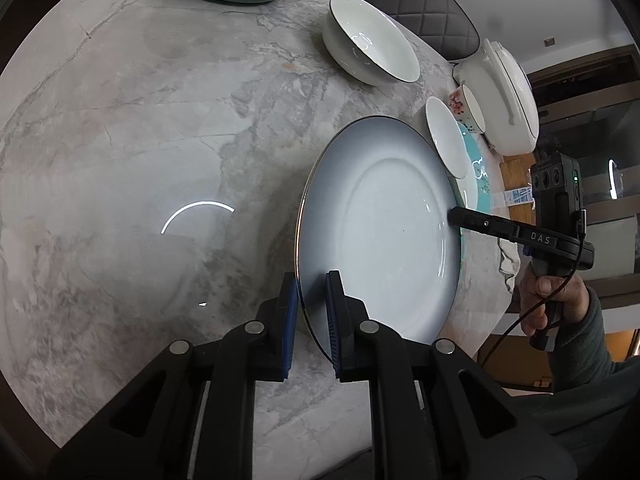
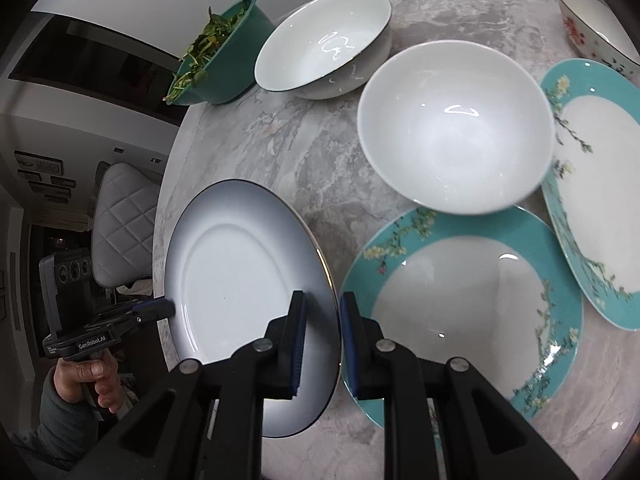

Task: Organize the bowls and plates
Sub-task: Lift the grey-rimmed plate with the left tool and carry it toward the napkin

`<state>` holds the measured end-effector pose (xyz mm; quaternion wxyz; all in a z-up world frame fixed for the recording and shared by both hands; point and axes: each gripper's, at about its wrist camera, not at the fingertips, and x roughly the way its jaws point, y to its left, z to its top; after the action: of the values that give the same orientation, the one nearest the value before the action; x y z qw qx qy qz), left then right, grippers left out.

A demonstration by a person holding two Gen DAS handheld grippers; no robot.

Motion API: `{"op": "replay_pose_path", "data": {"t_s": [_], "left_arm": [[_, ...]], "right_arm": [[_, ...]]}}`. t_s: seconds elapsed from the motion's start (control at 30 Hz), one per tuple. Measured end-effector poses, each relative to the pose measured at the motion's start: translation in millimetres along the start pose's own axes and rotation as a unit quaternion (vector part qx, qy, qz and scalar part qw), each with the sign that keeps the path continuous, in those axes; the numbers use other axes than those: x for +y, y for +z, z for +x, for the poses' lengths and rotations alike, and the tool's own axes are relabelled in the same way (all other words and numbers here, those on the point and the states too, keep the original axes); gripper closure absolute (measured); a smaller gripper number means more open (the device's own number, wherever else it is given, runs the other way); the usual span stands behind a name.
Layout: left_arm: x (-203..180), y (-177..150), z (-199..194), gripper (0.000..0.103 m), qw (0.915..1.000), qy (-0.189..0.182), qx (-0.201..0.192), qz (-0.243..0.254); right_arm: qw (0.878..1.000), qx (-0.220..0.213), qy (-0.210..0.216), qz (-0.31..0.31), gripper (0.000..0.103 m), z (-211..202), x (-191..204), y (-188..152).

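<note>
A large white plate with a grey-blue rim (image 1: 384, 232) (image 2: 240, 280) is held tilted above the marble table (image 1: 140, 120). My left gripper (image 1: 312, 312) has its blue-padded jaws around the plate's near rim. My right gripper (image 2: 322, 340) has its jaws around the opposite rim. Each gripper also shows in the other's view, the right one (image 1: 454, 216) and the left one (image 2: 168, 308). A plain white bowl (image 2: 456, 128) sits on a teal floral plate (image 2: 460, 304). A second teal plate (image 2: 596, 200) lies to the right.
A dark-rimmed white bowl (image 1: 372, 40) (image 2: 324, 44) and a teal colander of greens (image 2: 216, 52) stand at the table's far side. A small floral bowl (image 2: 588, 20) and a white lidded appliance (image 1: 508, 96) sit near the edge. Quilted chairs (image 1: 424, 4) stand around the table.
</note>
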<state>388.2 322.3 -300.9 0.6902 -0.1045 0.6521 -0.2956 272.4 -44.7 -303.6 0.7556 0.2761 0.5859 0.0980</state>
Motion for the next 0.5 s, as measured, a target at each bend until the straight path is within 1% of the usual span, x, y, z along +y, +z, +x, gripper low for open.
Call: {"op": "replay_pose_path", "data": {"t_s": [0.27, 0.5], "left_arm": [[-45, -31, 10, 0.092, 0.9999, 0.011, -0.008, -0.009], [-96, -68, 31, 0.092, 0.9997, 0.013, -0.007, -0.018]], "right_arm": [[1.0, 0.004, 0.014, -0.004, 0.083, -25, -27, -23], [1.0, 0.004, 0.017, -0.01, 0.083, -56, -58, -48]]}}
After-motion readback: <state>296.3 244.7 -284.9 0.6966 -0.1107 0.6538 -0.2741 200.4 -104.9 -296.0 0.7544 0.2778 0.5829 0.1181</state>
